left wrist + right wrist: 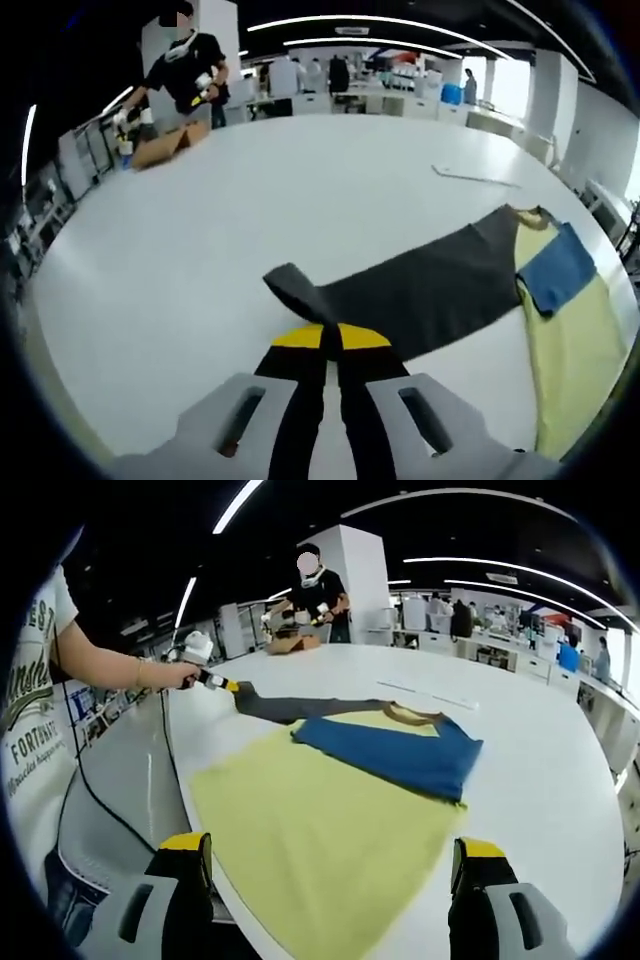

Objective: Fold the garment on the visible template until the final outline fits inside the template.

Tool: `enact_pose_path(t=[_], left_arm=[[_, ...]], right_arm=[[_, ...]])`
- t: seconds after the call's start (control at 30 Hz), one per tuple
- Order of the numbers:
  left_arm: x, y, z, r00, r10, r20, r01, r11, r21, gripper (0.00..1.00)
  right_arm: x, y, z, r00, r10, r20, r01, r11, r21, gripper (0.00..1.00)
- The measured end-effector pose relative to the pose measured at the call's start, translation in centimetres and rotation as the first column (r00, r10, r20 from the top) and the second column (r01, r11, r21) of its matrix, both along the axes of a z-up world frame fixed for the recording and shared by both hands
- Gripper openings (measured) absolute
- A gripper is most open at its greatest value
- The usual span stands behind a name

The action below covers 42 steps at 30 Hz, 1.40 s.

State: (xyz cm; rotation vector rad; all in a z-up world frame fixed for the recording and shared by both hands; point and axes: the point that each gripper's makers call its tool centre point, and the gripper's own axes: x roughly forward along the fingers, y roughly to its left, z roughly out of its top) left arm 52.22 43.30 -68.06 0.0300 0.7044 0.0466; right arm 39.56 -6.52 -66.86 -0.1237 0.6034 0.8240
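Observation:
A garment with a blue body [390, 750], a tan collar [410, 716] and a long grey sleeve [300, 708] lies partly on the yellow template [320, 830]. In the left gripper view the grey sleeve [420, 290] stretches from the blue part [555, 270] and the template [580, 350] towards me. My left gripper [330, 335] is shut on the sleeve's end. The right gripper view shows that same left gripper [215, 680] in a person's hand, off the template's far left corner. My right gripper [330, 865] stands wide open over the template's near edge, holding nothing.
A wide white table [300, 190] carries a thin white strip [475, 177] beyond the garment. At the far end a person in black [190, 70] works at a cardboard box [165, 145]. The table's left edge [175, 780] runs beside a person's shirt, with a cable hanging there.

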Motion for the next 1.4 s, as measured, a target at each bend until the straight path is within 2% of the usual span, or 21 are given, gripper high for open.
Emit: enact_pose_path(t=[0.3,0.47,0.73,1.4], left_arm=[[0.9,-2.4,1.0,0.998,-0.057,0.017,0.057,0.998,-0.014,0.00],[2.0,-4.2,1.7,0.993,-0.112,0.038,0.112,0.994,-0.004,0.00],[3.6,-6.8,2.4,0.987,-0.152,0.049,0.153,0.988,-0.027,0.00],[6.2,-14.7,4.0,0.958,-0.268,0.104,0.278,0.955,-0.103,0.00]], right_arm=[[0.0,0.4,0.1,1.000,0.009,0.004,-0.009,1.000,0.002,0.99],[-0.2,0.8,0.0,1.000,0.030,0.005,-0.030,1.000,-0.004,0.99],[-0.3,1.2,0.1,0.999,0.035,0.008,-0.035,0.999,-0.001,0.99],[-0.6,1.9,-0.4,0.999,0.032,-0.005,-0.032,0.999,0.009,0.99]])
